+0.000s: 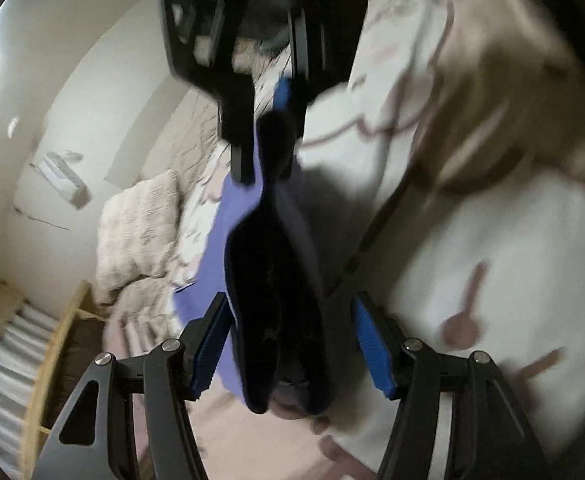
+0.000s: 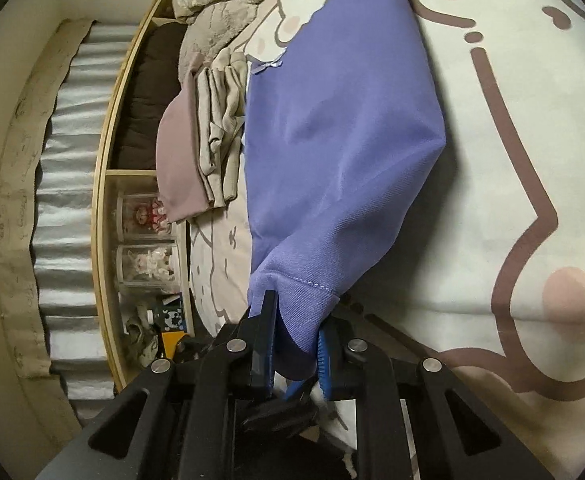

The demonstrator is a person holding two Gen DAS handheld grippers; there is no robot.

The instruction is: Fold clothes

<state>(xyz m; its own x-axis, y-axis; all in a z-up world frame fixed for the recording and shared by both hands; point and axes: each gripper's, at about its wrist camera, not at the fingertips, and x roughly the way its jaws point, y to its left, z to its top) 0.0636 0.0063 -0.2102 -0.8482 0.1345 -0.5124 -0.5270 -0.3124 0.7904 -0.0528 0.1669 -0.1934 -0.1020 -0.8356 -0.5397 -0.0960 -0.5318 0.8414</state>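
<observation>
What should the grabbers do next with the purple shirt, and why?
Probably the left gripper should close its jaws on the hem hanging between them. The right gripper is already clamped on a cuff of the purple garment, while the left jaws stand open around the fabric without pressing it. With both ends held, the garment could be lifted and folded on the bedspread.

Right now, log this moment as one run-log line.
step: fold purple garment | right gripper: shut on its hem | left gripper: open around fabric | bed

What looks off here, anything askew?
Purple garment is bunched into the right gripper rather than lying flat on the bedspread. Left gripper stands open around its dangling edge, not pinching. Left view is blurred.
</observation>
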